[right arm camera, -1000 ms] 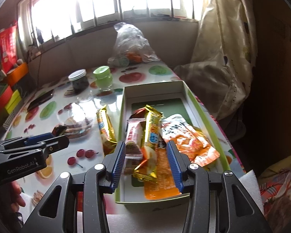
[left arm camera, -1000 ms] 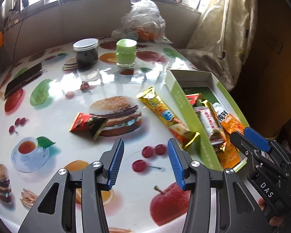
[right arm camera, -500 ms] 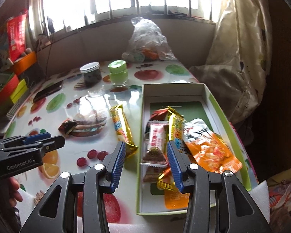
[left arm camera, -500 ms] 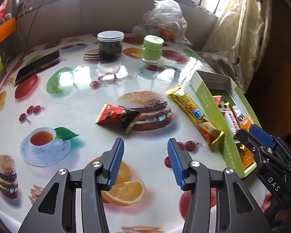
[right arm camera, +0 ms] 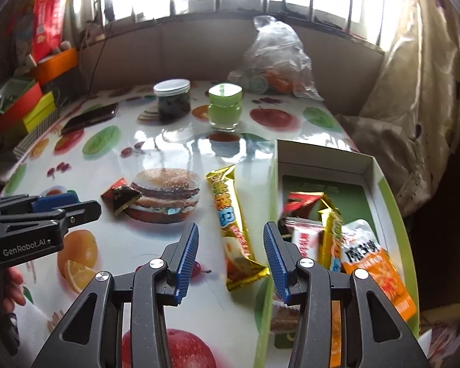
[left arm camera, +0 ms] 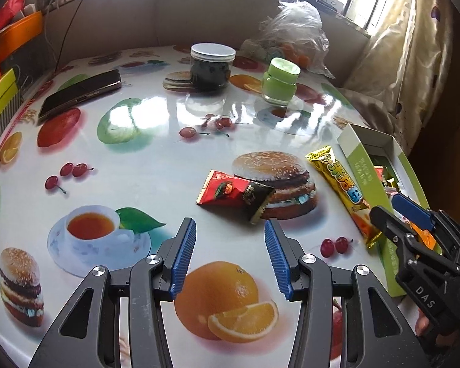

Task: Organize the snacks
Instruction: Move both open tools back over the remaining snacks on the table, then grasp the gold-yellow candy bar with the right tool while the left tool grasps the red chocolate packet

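Note:
A green-walled box (right arm camera: 395,211) at the table's right edge holds several snack packs, among them an orange pouch (right arm camera: 374,273). A long yellow snack bar (right arm camera: 233,227) lies on the table just left of the box; it also shows in the left wrist view (left arm camera: 343,187). A red and black candy pack (left arm camera: 233,194) lies left of it on the printed burger (right arm camera: 121,197). My left gripper (left arm camera: 230,227) is open and empty, just short of the candy pack. My right gripper (right arm camera: 230,228) is open and empty, over the near end of the yellow bar.
A dark jar with a white lid (left arm camera: 213,66), a green jar (left arm camera: 280,81), a phone (left arm camera: 79,93) and a clear plastic bag (left arm camera: 294,35) stand at the back of the fruit-print table (left arm camera: 144,153). Coloured boxes (right arm camera: 33,104) are stacked at the far left. A curtain (right arm camera: 414,92) hangs at the right.
Both grippers have moved left and stayed open. The left one now faces the red and black candy pack. The right one has shifted from over the box to over the yellow bar.

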Motion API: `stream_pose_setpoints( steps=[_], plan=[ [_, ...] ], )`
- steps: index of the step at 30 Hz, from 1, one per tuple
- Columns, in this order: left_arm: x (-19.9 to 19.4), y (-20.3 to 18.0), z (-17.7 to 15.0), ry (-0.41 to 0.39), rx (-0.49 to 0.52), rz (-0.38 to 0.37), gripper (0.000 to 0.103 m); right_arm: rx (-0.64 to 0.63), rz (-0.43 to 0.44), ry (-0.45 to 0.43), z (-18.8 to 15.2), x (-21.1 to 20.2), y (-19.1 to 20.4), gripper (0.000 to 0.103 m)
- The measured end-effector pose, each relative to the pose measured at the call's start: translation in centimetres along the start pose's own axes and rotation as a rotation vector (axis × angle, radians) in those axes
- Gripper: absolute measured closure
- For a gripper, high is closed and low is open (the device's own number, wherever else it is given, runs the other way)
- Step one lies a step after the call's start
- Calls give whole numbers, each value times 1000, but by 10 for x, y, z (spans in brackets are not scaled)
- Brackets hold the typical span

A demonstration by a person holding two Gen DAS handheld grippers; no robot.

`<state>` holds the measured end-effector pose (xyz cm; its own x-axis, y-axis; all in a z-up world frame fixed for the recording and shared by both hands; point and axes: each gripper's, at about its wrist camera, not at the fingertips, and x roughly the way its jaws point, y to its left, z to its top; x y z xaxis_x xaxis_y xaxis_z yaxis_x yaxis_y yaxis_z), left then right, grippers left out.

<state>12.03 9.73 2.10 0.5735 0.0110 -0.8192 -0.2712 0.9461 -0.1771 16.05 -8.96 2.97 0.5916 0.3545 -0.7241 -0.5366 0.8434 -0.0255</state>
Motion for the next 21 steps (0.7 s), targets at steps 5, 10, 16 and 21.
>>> stream_pose_setpoints(
  steps=[5, 10, 16, 21],
  plan=[
    [7, 4, 8, 10, -49, -41, 55, -58, -6, 26, 6, 16, 10, 60],
    [16, 3, 16, 21, -61, -36, 55, -99, -25, 41, 12, 28, 15, 60],
    [27, 4, 22, 41, -90, -20, 55, -134, -53, 68, 14, 42, 19, 60],
    [35, 5, 25, 51, -103, -31, 55, -148, -69, 110, 15, 54, 21, 60]
  ],
)
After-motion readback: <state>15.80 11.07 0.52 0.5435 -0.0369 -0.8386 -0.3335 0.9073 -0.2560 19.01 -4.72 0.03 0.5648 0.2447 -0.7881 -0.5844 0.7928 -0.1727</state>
